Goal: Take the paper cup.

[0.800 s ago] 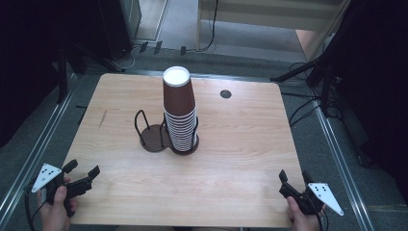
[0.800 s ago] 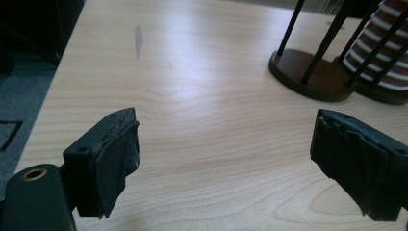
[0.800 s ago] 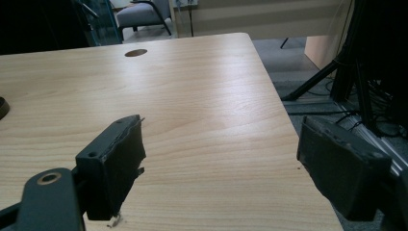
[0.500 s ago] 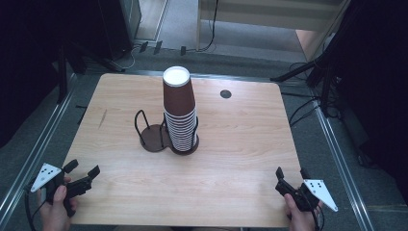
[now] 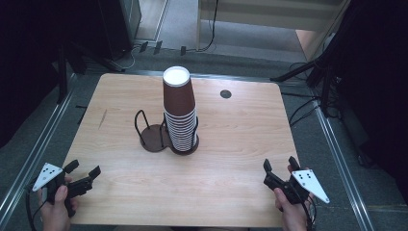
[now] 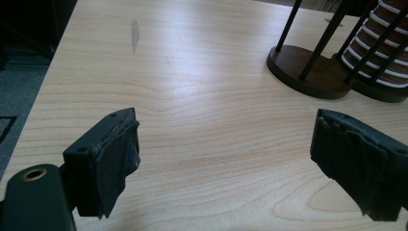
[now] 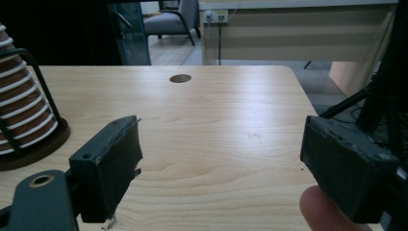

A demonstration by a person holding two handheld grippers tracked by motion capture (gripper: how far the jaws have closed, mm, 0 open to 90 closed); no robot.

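The high view looks forward and down on the whole counter [image 5: 231,159] from above its near edge, with the cup stack [image 5: 179,113] at centre frame. The left gripper view sits low over the counter's near left part, facing inward, close enough that its jaws stand at the lower corners; the rack [image 6: 308,72] shows at upper right. The right gripper view looks level across the counter toward the far room, stack [image 7: 24,115] at left edge. All three share the stack and rack.
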